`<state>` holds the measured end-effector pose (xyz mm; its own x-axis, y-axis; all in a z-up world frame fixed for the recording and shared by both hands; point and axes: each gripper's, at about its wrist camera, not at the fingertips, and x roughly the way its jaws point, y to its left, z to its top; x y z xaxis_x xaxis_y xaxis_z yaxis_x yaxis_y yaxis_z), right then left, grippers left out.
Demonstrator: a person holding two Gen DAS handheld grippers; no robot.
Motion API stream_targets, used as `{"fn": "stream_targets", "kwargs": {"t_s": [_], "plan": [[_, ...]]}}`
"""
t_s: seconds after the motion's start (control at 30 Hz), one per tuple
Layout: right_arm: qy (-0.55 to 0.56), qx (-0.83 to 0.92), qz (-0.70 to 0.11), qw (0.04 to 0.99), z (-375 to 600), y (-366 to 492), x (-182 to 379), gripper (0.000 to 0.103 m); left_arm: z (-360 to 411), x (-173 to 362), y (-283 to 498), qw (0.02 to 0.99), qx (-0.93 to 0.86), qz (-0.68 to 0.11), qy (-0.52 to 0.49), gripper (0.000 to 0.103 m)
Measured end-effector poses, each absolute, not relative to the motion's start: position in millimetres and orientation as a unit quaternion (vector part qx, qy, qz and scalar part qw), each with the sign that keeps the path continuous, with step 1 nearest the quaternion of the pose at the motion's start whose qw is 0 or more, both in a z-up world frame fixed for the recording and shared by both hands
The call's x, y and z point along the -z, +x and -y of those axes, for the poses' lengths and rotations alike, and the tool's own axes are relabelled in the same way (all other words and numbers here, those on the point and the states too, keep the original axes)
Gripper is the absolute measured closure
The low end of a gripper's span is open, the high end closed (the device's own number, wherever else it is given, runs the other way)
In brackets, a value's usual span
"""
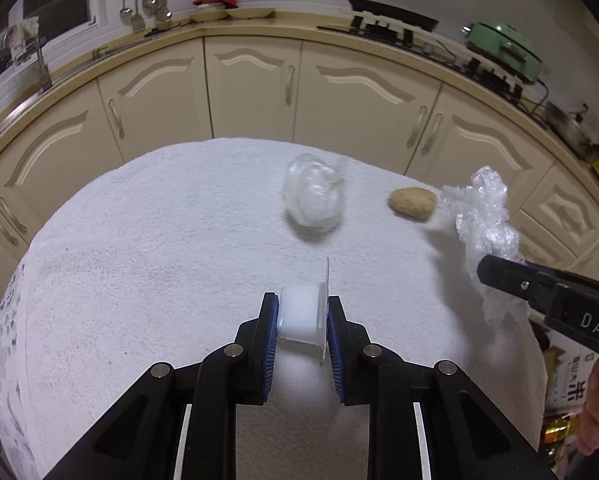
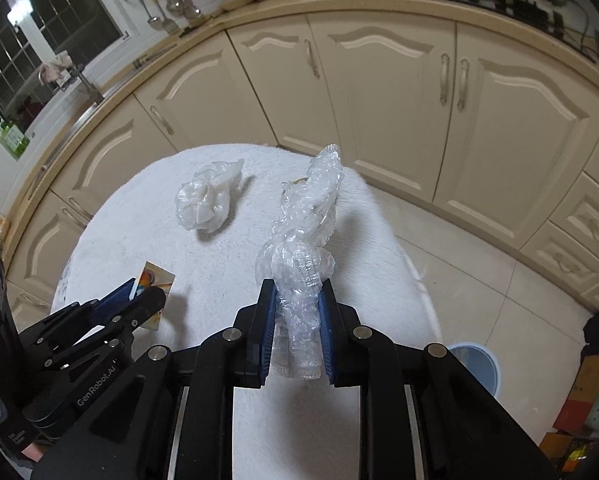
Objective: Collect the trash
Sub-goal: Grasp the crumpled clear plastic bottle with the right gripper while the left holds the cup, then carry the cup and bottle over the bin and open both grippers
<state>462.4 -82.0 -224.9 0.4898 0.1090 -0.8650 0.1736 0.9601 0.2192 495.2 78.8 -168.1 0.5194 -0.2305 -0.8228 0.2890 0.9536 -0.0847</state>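
My left claw (image 1: 302,314) clamps small white cup (image 1: 299,312); right claw (image 2: 298,312) clamps crumpled clear wrap (image 2: 305,240). Both off desk (image 1: 139,240). Left lying there: plastic bag wad (image 1: 314,196), brown lump (image 1: 412,203). Disposal pending, I judge.

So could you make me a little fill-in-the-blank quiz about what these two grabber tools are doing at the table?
1. The left gripper is shut on a small white ____.
2. The right gripper pinches a strip of crumpled clear ____.
3. On the white cloth, beside the loose plastic bag, lies a brown ____.
4. On the floor to the right of the table stands a round ____ bin.

Missing words: cup; plastic; potato; blue
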Motion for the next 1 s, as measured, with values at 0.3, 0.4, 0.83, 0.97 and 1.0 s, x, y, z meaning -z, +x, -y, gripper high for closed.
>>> {"fn": "stream_targets", "kwargs": {"t_s": [0.3, 0.4, 0.83, 0.97, 1.0], "plan": [[0.158, 0.066, -0.488, 0.856, 121, 403, 207, 0.083, -39, 145, 454, 0.873, 0.177, -0.453, 0.041, 0.083], [0.159, 0.090, -0.490, 0.852, 135, 380, 210, 0.083, -25, 140, 437, 0.867, 0.202, -0.452, 0.051, 0.083], [0.211, 0.176, -0.503, 0.819, 224, 277, 232, 0.083, 91, 158, 378, 0.819, 0.293, -0.478, 0.119, 0.083], [0.227, 0.209, -0.510, 0.803, 256, 249, 244, 0.083, 128, 172, 380, 0.793, 0.322, -0.499, 0.135, 0.083], [0.233, 0.214, -0.512, 0.799, 263, 243, 248, 0.083, 135, 175, 384, 0.791, 0.323, -0.500, 0.142, 0.083]]}}
